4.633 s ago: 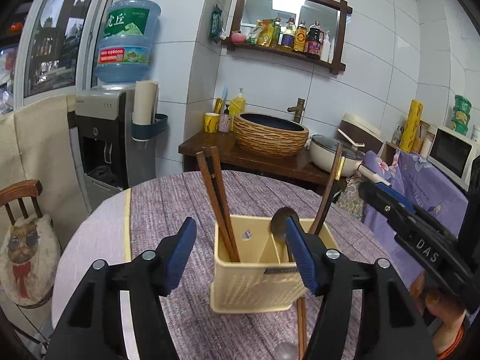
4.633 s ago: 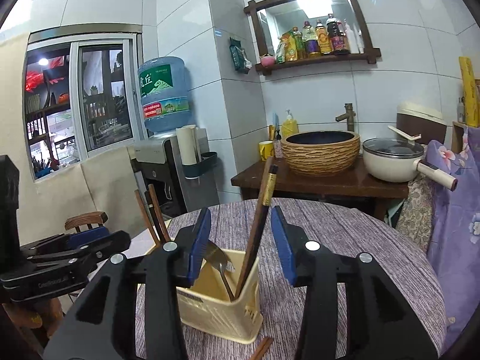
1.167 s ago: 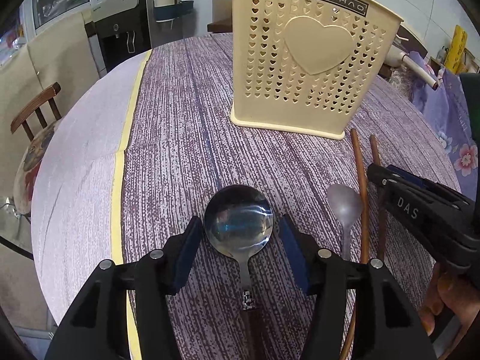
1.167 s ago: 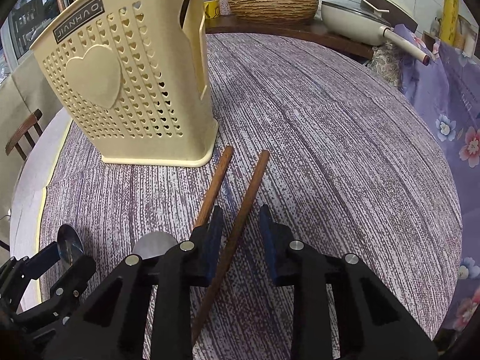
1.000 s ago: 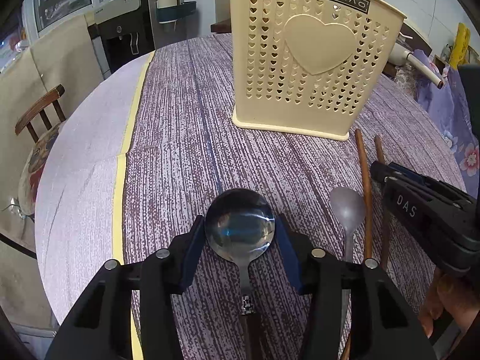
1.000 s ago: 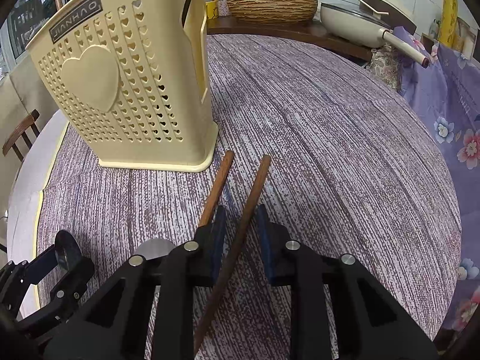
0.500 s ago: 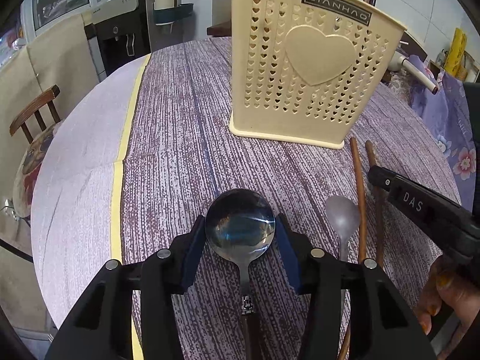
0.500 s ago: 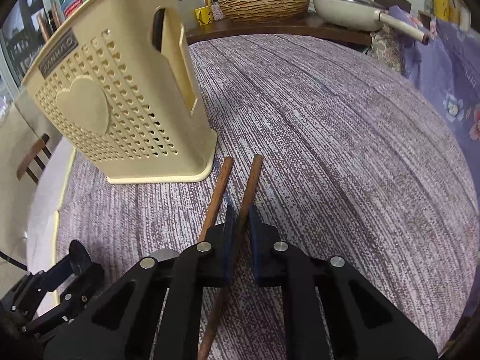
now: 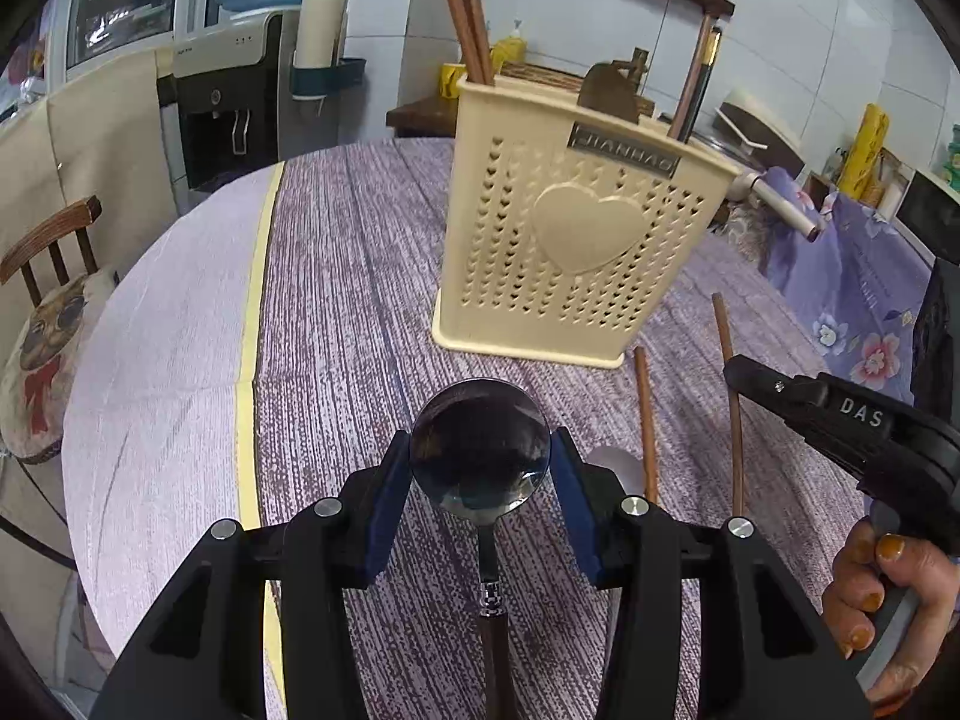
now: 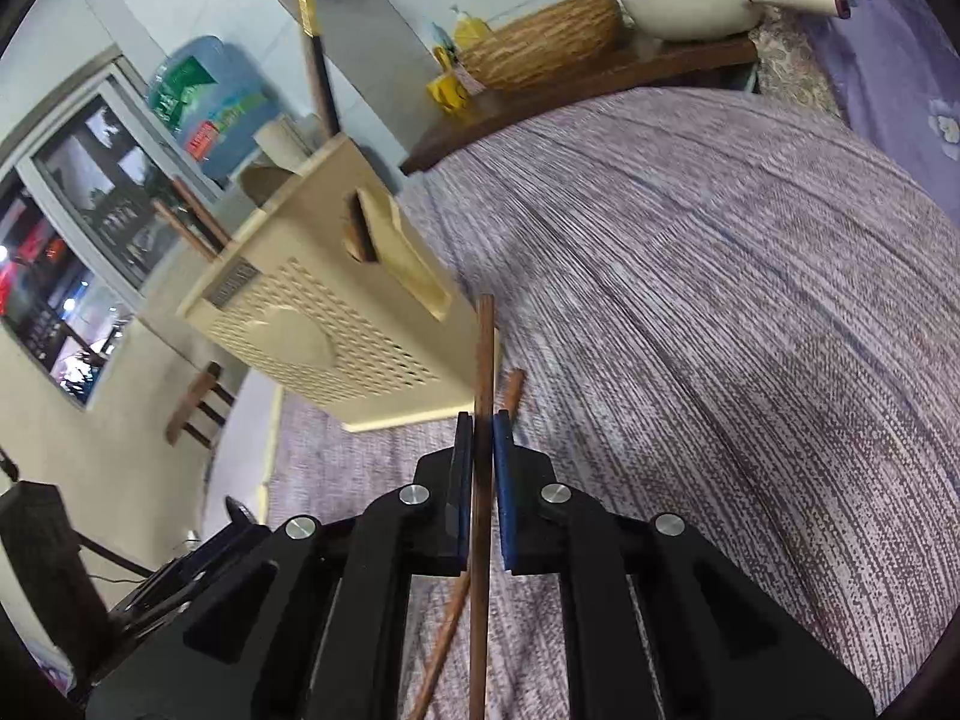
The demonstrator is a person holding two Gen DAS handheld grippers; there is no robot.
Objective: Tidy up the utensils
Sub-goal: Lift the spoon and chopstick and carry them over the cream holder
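Gripping utensils in both claws before the cream holder (image 9: pixel 576 240).
A ladle (image 9: pixel 480 450) is clamped by the left gripper (image 9: pixel 480 483); one chopstick (image 10: pixel 483 360) is pinched by the right gripper (image 10: pixel 478 438), its mate (image 10: pixel 510 390) lying on the table (image 10: pixel 720 300).

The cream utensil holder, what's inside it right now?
Sticking out of the holder: two brown chopsticks at left, a spoon bowl in the middle, a dark chopstick at right. Their lower parts are hidden by its walls.

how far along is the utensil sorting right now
Done: two chopsticks and a dark utensil already stand in the cream holder. In hand: the left claw grips a ladle, and the right claw pinches one chopstick. Left: another chopstick and a small spoon lie on the table.
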